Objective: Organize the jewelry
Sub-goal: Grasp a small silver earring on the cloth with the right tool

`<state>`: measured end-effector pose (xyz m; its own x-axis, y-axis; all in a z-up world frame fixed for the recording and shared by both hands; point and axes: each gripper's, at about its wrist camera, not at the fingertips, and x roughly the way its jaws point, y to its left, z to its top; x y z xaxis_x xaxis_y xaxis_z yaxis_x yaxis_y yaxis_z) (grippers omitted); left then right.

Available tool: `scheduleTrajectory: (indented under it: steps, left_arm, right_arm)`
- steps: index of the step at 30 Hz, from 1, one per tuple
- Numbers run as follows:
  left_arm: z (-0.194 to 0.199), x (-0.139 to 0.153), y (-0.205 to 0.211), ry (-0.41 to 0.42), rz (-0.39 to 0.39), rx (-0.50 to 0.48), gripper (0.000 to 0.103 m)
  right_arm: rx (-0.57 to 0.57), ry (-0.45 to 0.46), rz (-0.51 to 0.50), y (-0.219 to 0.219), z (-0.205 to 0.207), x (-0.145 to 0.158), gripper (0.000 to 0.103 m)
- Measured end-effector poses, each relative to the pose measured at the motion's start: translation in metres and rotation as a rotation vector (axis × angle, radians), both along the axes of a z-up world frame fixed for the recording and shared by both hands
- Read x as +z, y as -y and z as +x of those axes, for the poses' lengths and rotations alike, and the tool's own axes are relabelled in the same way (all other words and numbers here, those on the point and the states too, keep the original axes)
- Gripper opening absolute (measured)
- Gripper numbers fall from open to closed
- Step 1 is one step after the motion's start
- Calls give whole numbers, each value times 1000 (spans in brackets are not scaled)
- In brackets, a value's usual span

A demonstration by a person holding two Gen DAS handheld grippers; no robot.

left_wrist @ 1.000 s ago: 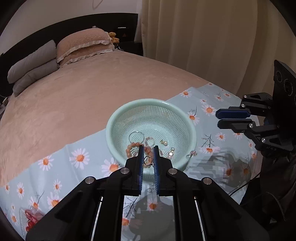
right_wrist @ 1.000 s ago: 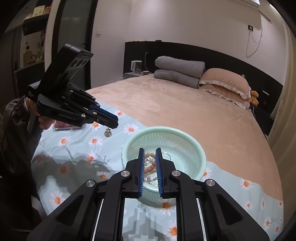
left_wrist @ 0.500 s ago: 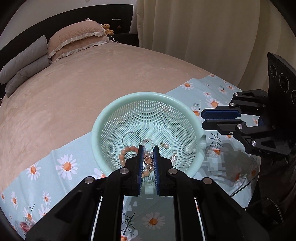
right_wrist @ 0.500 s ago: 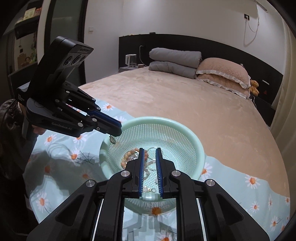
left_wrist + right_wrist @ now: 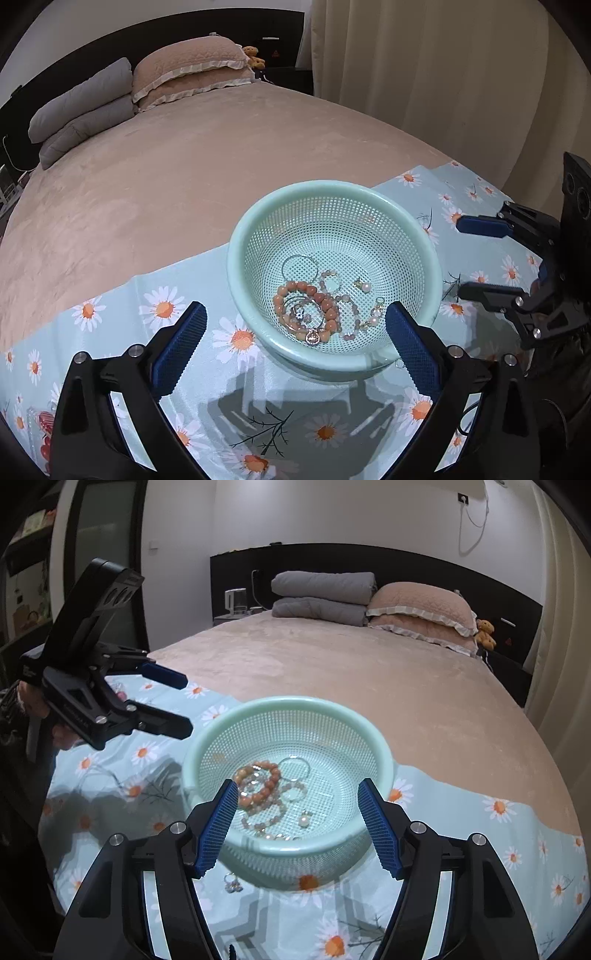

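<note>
A mint green mesh basket (image 5: 236, 254) (image 5: 192, 753) sits on a daisy-print cloth on the bed. It holds an orange bead bracelet (image 5: 328, 306) (image 5: 266, 790), a thin hoop (image 5: 300, 266), a small pendant (image 5: 312, 336) and pearl pieces (image 5: 365, 287). My left gripper (image 5: 295, 332) is open and empty over the basket's near rim. My right gripper (image 5: 297, 823) is open and empty, just short of the basket. A small silver earring (image 5: 232, 882) lies on the cloth below the right gripper.
The daisy cloth (image 5: 162, 306) (image 5: 498, 834) covers the foot of a tan bed (image 5: 166, 177). Pillows (image 5: 421, 609) lie at the headboard. A red packet (image 5: 46, 432) lies at the cloth's left corner. Curtains (image 5: 443, 74) hang on the right.
My left gripper opened and dropped the small pendant into the basket. My right gripper also opened. Both moved closer to the basket.
</note>
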<state>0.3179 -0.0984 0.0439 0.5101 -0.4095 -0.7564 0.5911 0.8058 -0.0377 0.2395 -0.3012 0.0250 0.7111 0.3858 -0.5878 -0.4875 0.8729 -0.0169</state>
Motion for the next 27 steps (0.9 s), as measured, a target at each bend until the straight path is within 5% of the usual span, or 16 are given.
scheduleTrajectory:
  steps: [11, 18, 27]
  left_arm:
    - [-12, -24, -24, -64, -2, 50, 96]
    - [-23, -27, -30, -64, 10, 55, 97]
    - [-24, -31, -33, -72, 22, 60, 97]
  right_arm:
    - [11, -141, 2, -19, -25, -57, 62]
    - [15, -268, -44, -31, 0, -100, 15]
    - [98, -197, -13, -29, -19, -77, 14]
